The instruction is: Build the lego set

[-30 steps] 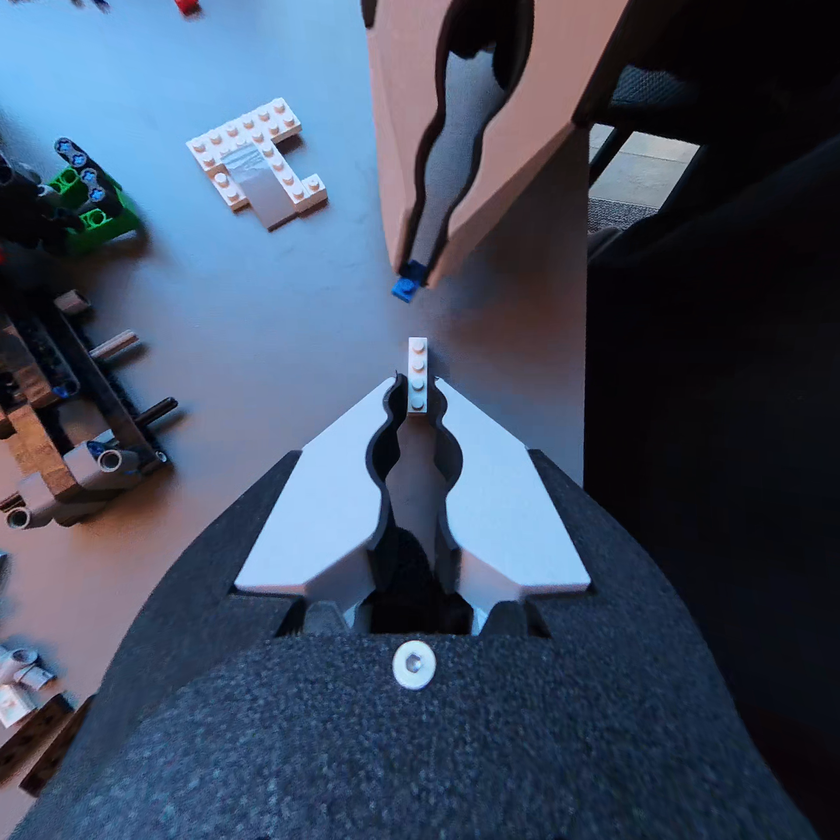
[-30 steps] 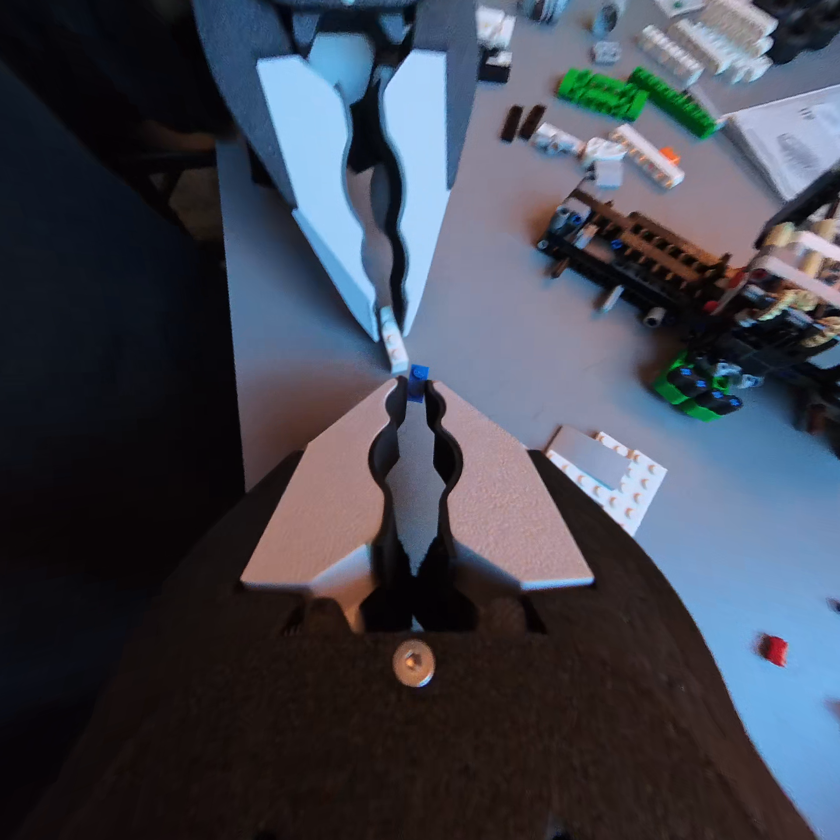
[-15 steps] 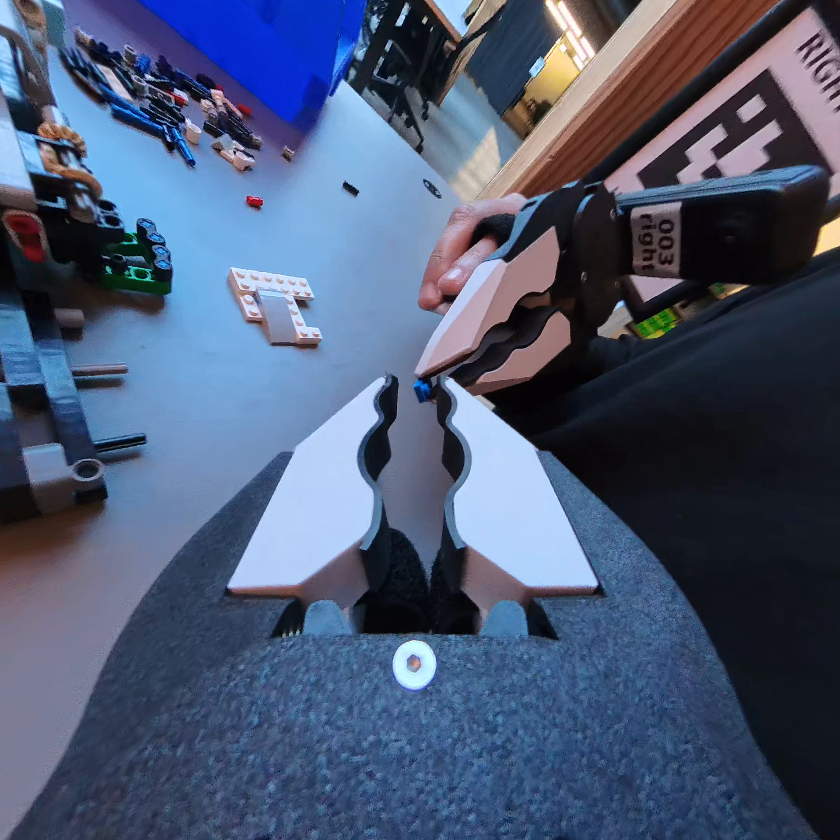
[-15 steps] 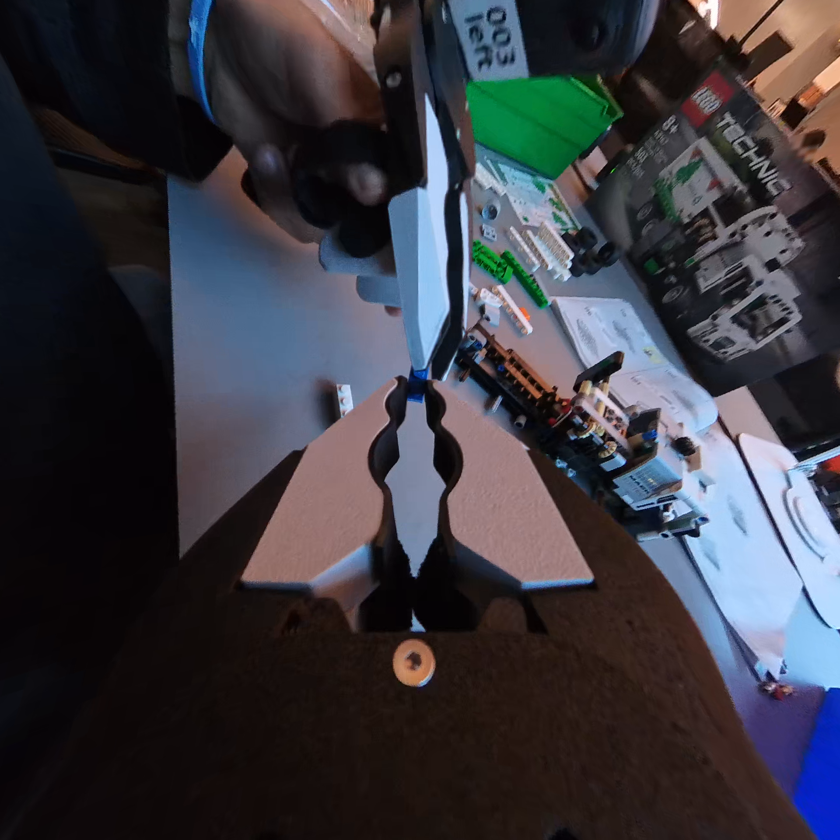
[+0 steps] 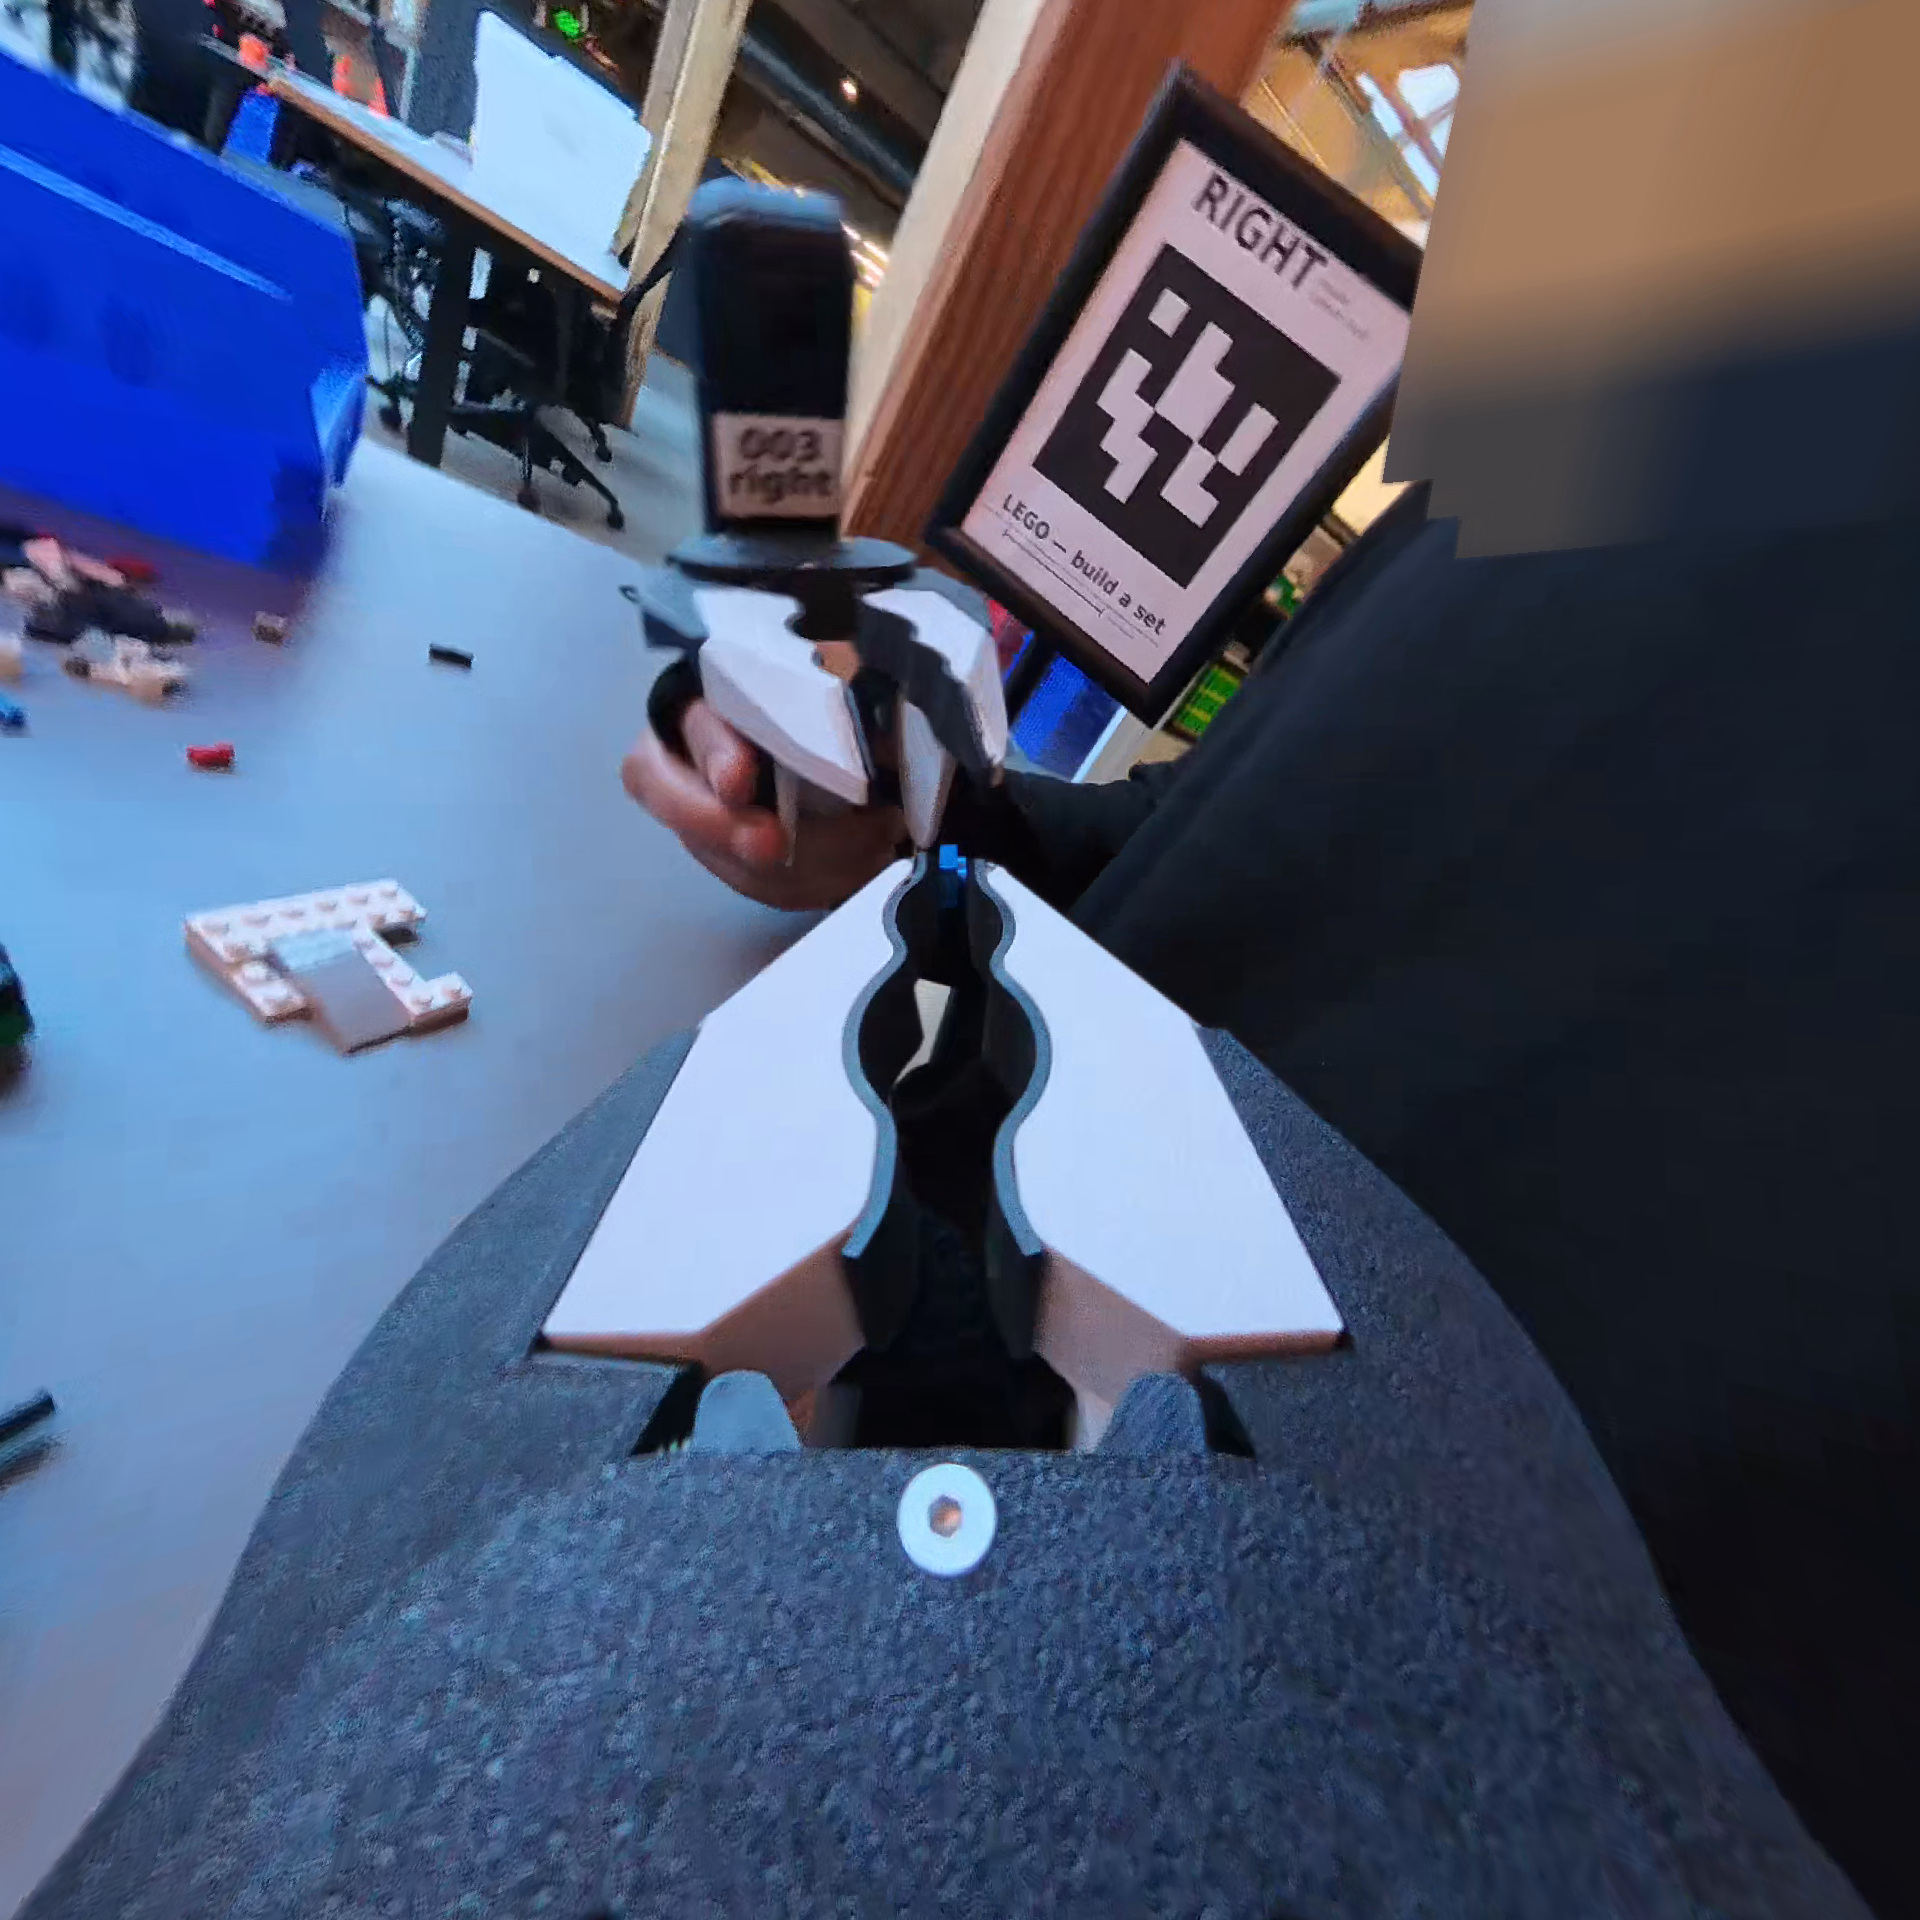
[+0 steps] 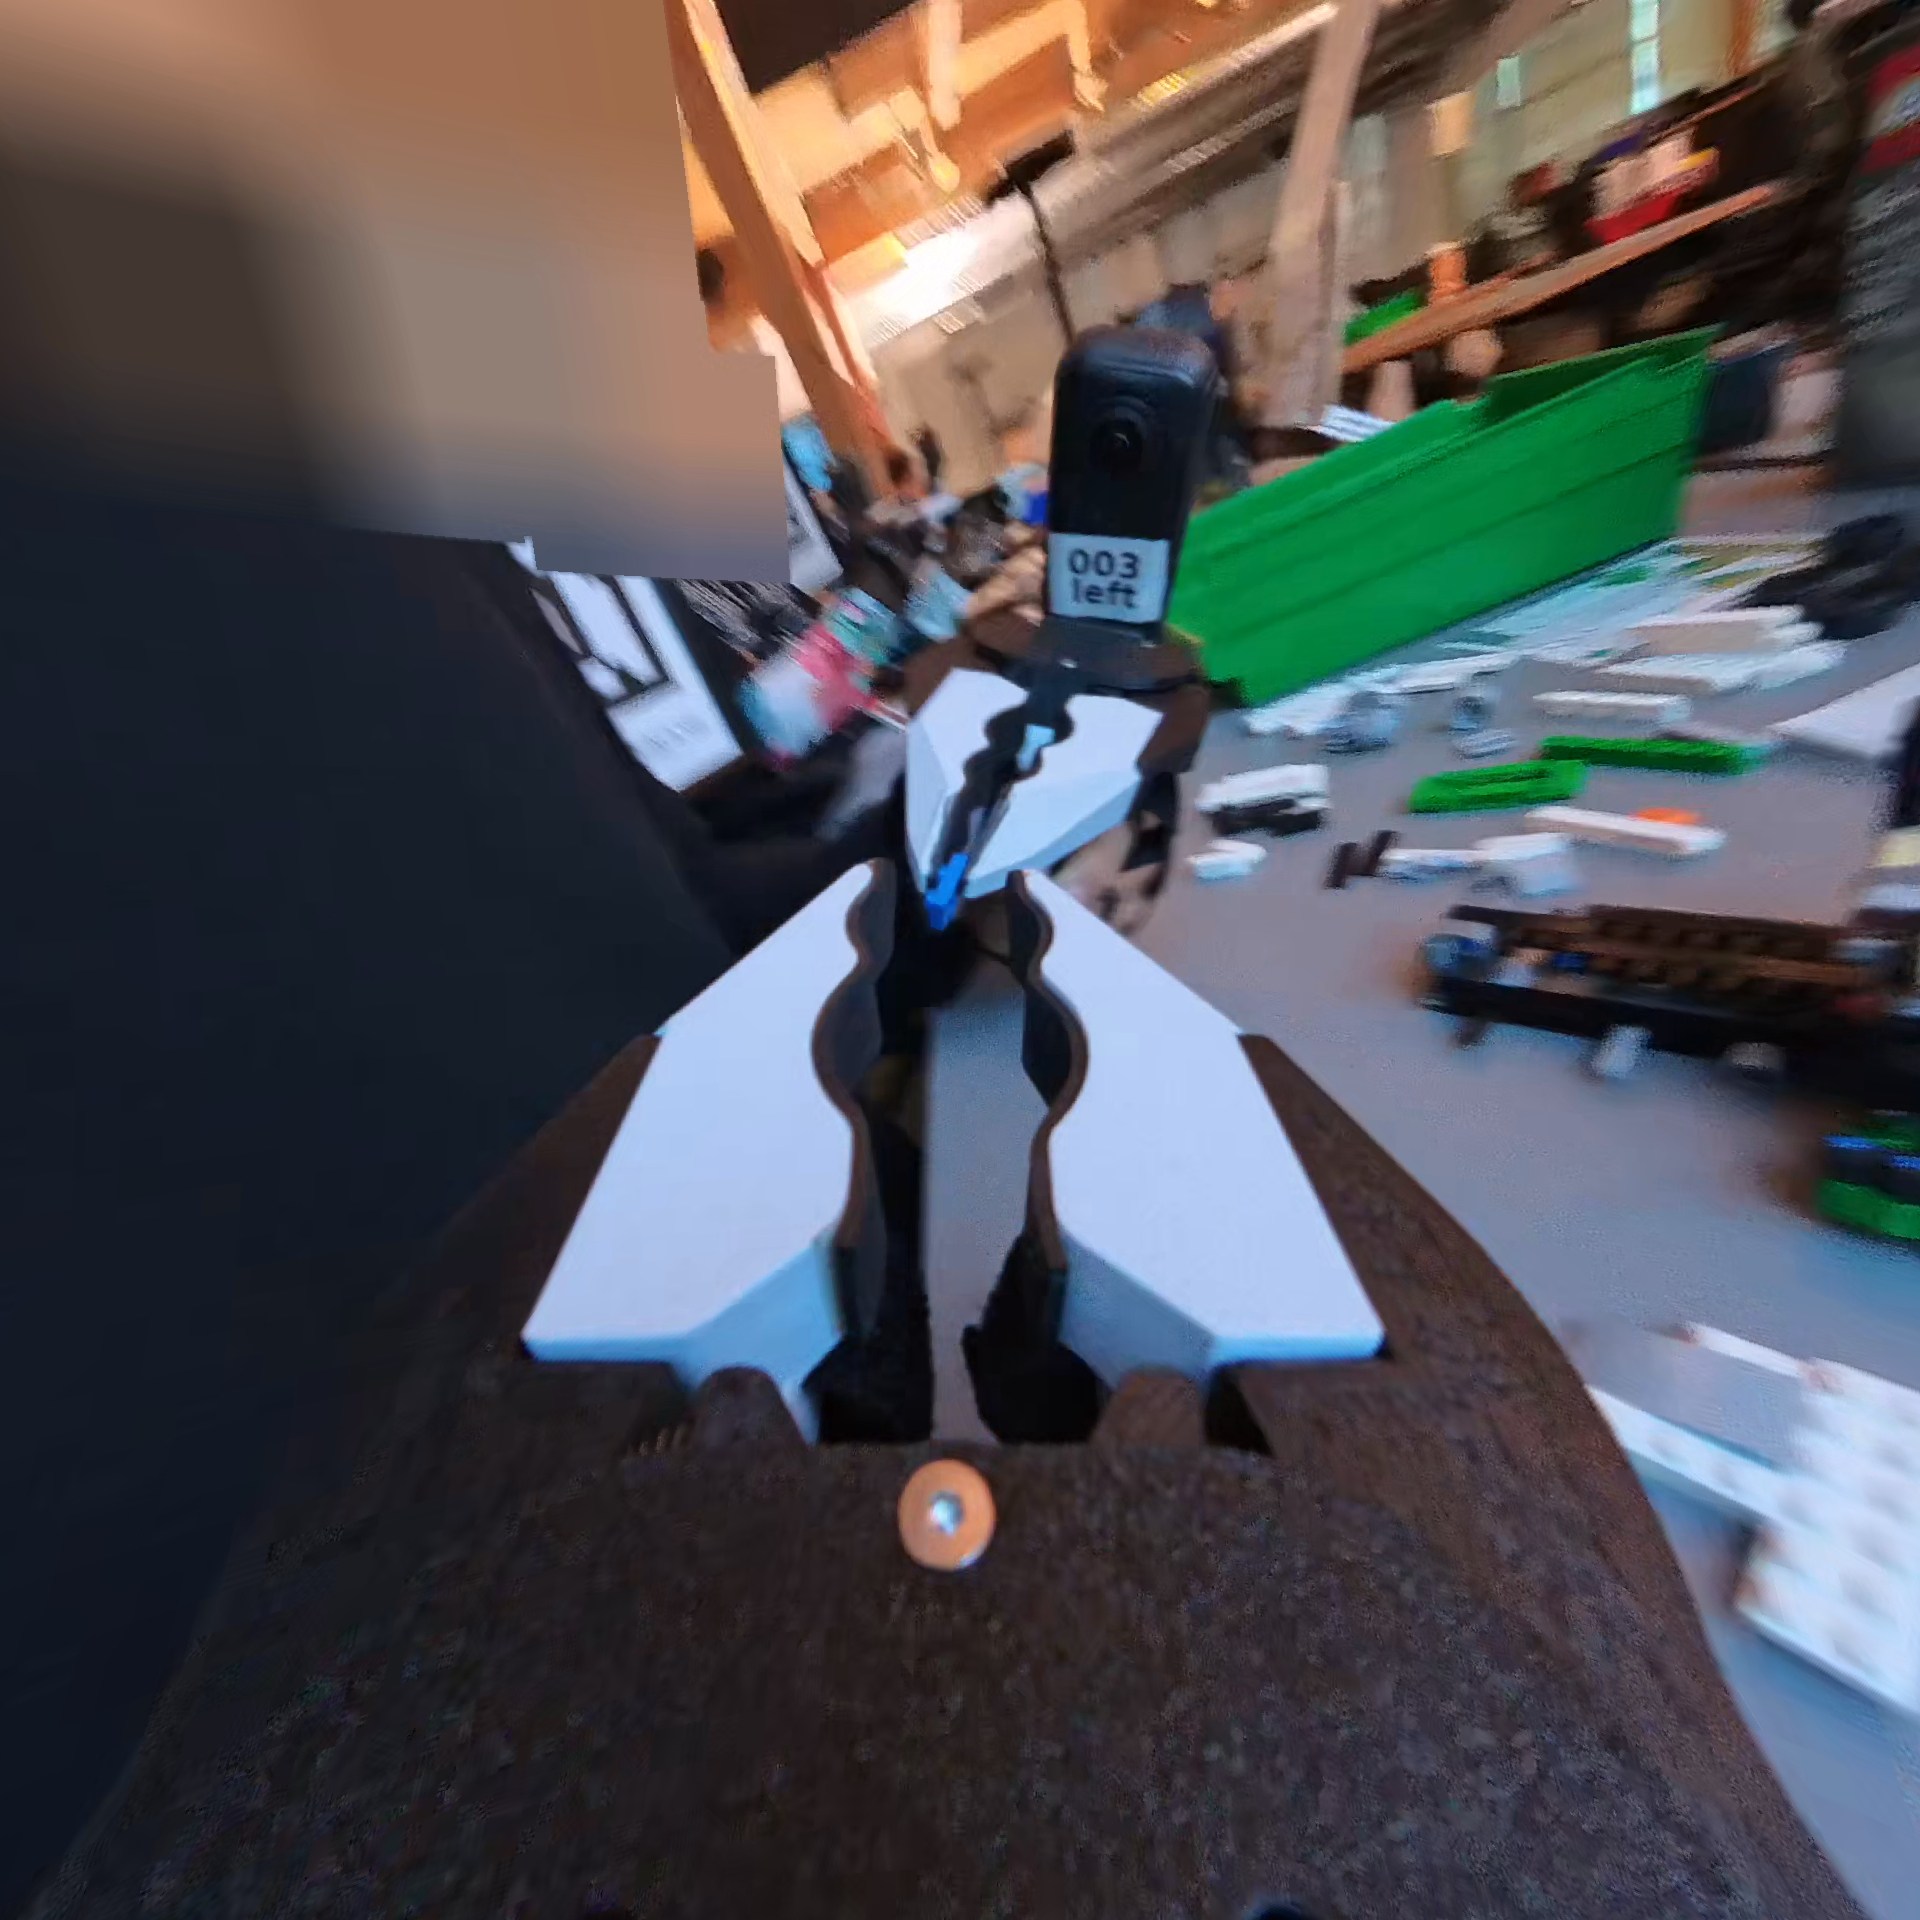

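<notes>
My left gripper (image 5: 945,871) is shut on a small blue piece (image 5: 949,860), pinched at its fingertips above the grey table (image 5: 416,1143). The right wrist view shows the same: the left gripper (image 6: 948,871) grips the blue piece (image 6: 943,896), which sticks out below its tips. My right gripper (image 6: 948,881) is open, its fingers standing apart on either side of the blue piece without pressing on it. In the left wrist view the right gripper (image 5: 857,826) faces mine with its fingers spread, held by a hand (image 5: 727,810). A white plate assembly (image 5: 332,961) lies on the table to the left.
A blue bin (image 5: 156,395) and loose parts (image 5: 94,634) lie at the far left, with a red piece (image 5: 211,755) nearer. A framed sign (image 5: 1174,416) stands behind. A green bin (image 6: 1434,530), scattered parts and a black assembly (image 6: 1662,966) lie to the right. The person's dark clothing fills one side. Both grippers' tips are close together, under 4 cm apart.
The left gripper let go of a white plate, opened, then shut on the blue piece that the right gripper held. The right gripper opened and released it. Both grippers tilted upward.
</notes>
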Demonstrator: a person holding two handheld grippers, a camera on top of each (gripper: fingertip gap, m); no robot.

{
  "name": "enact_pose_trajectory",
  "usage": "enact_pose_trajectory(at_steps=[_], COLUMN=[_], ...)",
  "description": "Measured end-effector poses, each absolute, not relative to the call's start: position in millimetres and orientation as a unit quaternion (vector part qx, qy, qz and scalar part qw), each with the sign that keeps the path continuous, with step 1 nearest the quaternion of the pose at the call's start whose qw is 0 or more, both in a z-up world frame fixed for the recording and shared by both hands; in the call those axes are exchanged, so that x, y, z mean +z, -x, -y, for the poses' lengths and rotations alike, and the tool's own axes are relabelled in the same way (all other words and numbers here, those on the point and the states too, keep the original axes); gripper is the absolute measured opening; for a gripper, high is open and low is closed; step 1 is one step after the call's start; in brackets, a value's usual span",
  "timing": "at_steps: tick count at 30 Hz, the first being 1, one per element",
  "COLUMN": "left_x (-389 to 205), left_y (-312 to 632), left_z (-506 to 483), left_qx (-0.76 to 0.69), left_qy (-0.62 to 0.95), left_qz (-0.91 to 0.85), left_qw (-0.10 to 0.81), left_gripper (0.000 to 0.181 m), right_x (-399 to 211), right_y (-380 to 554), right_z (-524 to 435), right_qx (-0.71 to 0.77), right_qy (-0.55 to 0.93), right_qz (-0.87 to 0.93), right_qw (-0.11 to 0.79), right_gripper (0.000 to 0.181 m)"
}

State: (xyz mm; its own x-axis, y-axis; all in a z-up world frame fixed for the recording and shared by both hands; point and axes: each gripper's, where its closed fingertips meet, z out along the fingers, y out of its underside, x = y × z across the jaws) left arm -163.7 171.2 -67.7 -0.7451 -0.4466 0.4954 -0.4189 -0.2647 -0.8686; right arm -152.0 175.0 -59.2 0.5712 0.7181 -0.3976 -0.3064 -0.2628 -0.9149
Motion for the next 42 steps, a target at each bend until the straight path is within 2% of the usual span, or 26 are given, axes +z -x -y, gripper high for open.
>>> enact_pose_trajectory(at_steps=[2,9,15,25,28,42], left_x=[-61.9,-63.3,-68.8,-85.1,-84.8,-87.1], left_y=[165.4,163.3,178.8,197.4,200.6,204.9], left_z=[-167.3,-167.4,-162.7,-141.5,-135.6,-128.6], left_qx=[-0.708,-0.676,-0.59,-0.502,-0.498,-0.479], left_qy=[0.329,0.305,0.23,0.138,0.12,0.092], left_qz=[-0.625,-0.668,-0.769,-0.853,-0.858,-0.872], left_qw=[0.022,0.053,0.086,0.044,0.037,0.037], left_gripper=[0.003,0.003,0.003,0.003,0.003,0.003], right_x=[-57.5,-63.4,-71.9,-80.2,-81.9,-84.5], right_y=[157.4,167.0,180.0,199.7,203.5,208.6], right_z=[-172.7,-173.0,-163.6,-148.4,-141.5,-133.3], right_qx=[0.484,0.485,0.584,0.639,0.639,0.639], right_qy=[0.648,0.661,0.659,0.657,0.658,0.656], right_qz=[0.15,0.159,0.152,0.216,0.241,0.268], right_qw=[0.569,0.551,0.448,0.336,0.317,0.3], right_gripper=[0.018,0.013,0.018,0.014,0.007,0.006])
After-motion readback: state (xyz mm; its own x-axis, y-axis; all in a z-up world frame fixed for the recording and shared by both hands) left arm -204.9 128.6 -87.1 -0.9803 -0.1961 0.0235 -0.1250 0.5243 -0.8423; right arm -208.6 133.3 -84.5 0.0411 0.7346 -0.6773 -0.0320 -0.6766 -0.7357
